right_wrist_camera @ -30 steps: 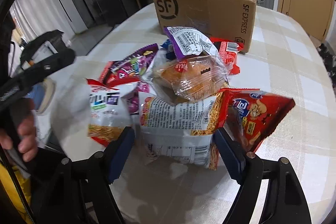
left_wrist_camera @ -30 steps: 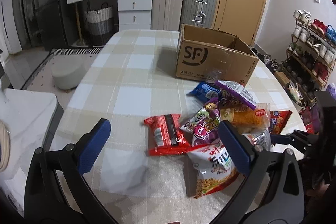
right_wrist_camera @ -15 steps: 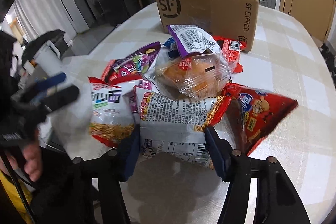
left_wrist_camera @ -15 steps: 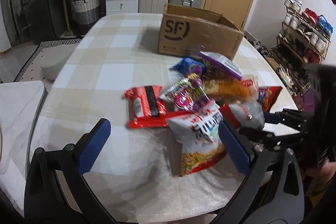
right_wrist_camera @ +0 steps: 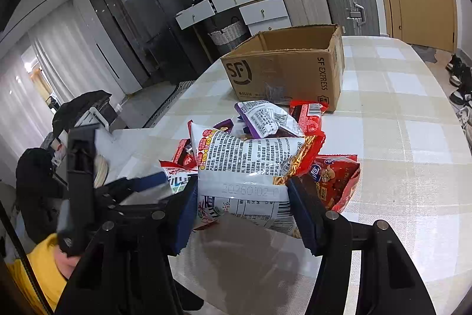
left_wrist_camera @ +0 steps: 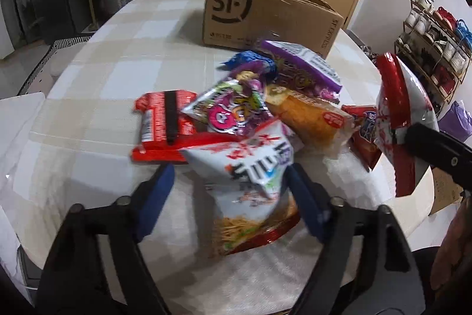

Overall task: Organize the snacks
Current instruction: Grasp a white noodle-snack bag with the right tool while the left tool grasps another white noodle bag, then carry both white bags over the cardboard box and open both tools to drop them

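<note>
A white-and-red noodle packet [right_wrist_camera: 247,167] is clamped between the pads of the right gripper [right_wrist_camera: 242,208] and held clear of the table [right_wrist_camera: 413,138]. The left gripper [left_wrist_camera: 230,194] is spread around a white noodle bag [left_wrist_camera: 253,173], right pad touching. A cardboard box [right_wrist_camera: 289,73] is positioned behind the snack pile [left_wrist_camera: 265,108].

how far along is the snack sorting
Barely begun. The cardboard box shows no snacks in the part of its inside that is visible. The right gripper is clamped on a white-and-red packet, lifted off the table. The left gripper straddles a noodle bag. The pile remains.
</note>
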`<control>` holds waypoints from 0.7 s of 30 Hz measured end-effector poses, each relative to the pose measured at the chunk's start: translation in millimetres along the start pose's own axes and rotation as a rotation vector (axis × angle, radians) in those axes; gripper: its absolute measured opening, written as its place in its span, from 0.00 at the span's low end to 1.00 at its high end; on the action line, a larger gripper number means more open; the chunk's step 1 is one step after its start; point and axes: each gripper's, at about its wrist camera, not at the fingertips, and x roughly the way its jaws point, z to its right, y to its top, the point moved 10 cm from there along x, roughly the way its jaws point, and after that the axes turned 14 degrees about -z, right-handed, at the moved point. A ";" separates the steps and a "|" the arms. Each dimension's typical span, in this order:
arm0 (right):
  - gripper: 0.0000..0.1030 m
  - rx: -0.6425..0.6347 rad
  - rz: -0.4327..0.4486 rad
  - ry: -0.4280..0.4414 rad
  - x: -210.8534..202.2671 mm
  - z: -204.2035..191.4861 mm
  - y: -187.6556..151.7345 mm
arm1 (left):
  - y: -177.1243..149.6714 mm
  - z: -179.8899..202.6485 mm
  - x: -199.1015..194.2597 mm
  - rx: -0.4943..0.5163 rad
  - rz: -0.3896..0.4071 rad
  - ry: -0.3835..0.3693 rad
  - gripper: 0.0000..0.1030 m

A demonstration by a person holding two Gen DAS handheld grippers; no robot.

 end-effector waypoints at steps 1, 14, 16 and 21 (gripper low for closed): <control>0.58 0.002 -0.002 0.006 -0.5 -0.2 0.2 | 0.4 3.3 0.7 0.003 0.003 -0.004 0.57; 0.58 -0.020 0.031 0.005 -4.5 -3.5 -0.9 | -8.3 -3.9 -19.3 -0.038 0.034 -0.141 0.42; 0.58 -0.016 0.049 0.013 -8.4 -3.3 0.8 | -10.2 -9.0 -29.2 -0.055 0.052 -0.170 0.42; 0.58 -0.003 0.116 0.045 -23.4 -5.4 7.8 | -8.1 -19.6 -63.4 -0.089 0.100 -0.272 0.42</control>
